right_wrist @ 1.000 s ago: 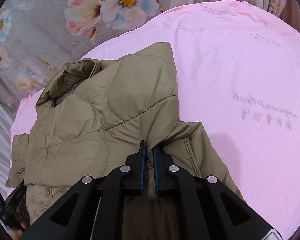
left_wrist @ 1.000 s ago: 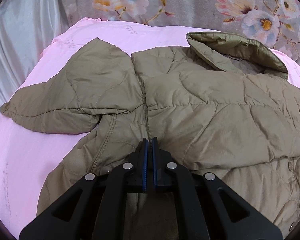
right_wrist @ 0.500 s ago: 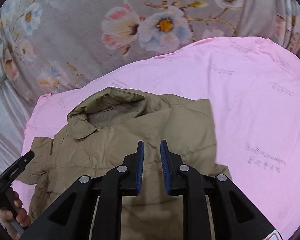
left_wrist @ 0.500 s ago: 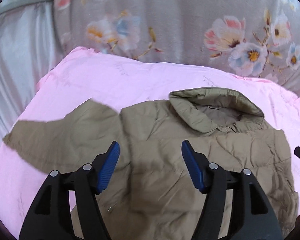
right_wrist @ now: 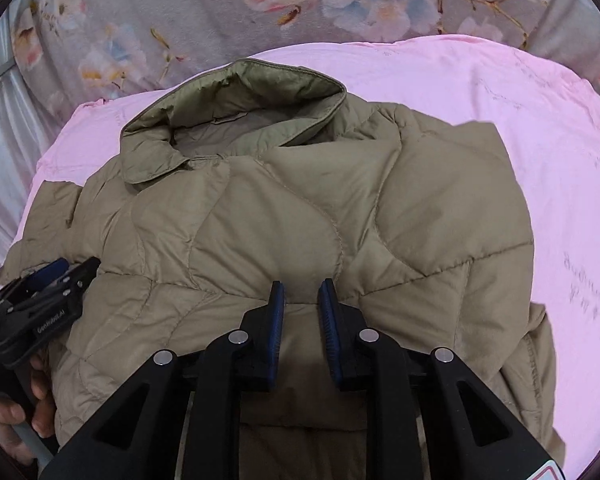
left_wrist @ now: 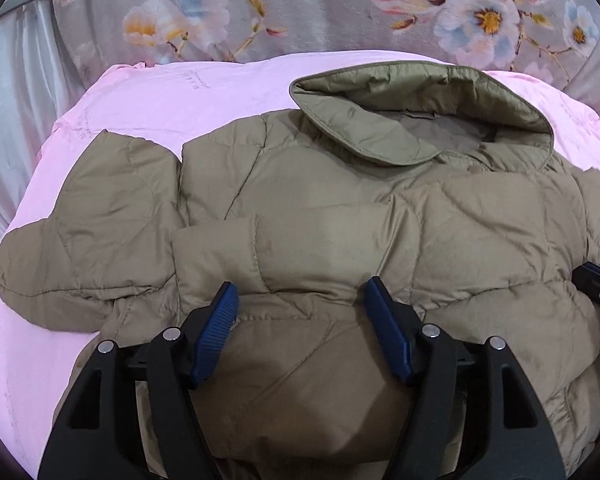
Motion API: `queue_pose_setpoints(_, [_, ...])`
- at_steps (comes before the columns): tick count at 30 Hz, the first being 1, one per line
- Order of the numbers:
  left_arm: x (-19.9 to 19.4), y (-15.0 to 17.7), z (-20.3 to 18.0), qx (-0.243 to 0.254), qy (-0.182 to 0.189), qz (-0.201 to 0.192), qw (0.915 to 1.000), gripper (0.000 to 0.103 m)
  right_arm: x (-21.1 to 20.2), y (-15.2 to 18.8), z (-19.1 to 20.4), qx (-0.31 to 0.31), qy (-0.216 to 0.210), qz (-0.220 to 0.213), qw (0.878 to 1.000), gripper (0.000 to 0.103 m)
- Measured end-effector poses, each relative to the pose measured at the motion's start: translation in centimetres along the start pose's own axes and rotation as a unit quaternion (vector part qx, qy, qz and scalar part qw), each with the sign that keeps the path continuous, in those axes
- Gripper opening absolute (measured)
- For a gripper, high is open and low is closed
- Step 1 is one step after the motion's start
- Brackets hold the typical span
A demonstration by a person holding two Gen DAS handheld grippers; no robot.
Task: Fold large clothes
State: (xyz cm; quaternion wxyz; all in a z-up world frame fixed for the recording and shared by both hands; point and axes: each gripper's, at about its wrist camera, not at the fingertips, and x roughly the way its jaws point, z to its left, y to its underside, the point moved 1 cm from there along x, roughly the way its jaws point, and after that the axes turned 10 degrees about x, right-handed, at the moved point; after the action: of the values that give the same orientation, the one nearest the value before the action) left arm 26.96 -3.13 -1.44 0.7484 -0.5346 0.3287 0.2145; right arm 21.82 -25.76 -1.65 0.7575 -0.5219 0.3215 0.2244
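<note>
An olive quilted jacket (left_wrist: 340,216) lies on a pink sheet (left_wrist: 148,96), collar (left_wrist: 400,120) at the far side. One sleeve (left_wrist: 92,224) spreads out to the left. The lower part is folded up over the body. My left gripper (left_wrist: 302,296) is wide open and empty just above the folded part. In the right wrist view the jacket (right_wrist: 300,216) fills the middle, its right sleeve folded in over the body. My right gripper (right_wrist: 302,294) is a little open and empty over it. The left gripper also shows in that view (right_wrist: 56,276).
A grey floral fabric (left_wrist: 300,4) rises behind the bed. A pale curtain (left_wrist: 8,92) hangs at the left. Bare pink sheet (right_wrist: 560,184) stretches to the right of the jacket. A hand (right_wrist: 16,416) holds the left gripper's handle.
Both grippers were shut on the jacket's lower part a second ago. They carried it up over the body, opened and let go. The left jaws are now wide, the right ones slightly apart.
</note>
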Motion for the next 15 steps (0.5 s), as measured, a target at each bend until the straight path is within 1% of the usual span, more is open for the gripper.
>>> queue_pose_setpoints(7, [0.2,0.2,-0.2,0.006,-0.011,0.002,0.9999,0.065,0.8,0.0,1.2,-0.038,0.043,-0.020,0.998,0.019])
queue_pose_setpoints(15, [0.3,0.1,-0.7,0.012,-0.025,0.003,0.9996,0.067,1.0,-0.1,1.3,-0.033,0.044,-0.021,0.998,0.019])
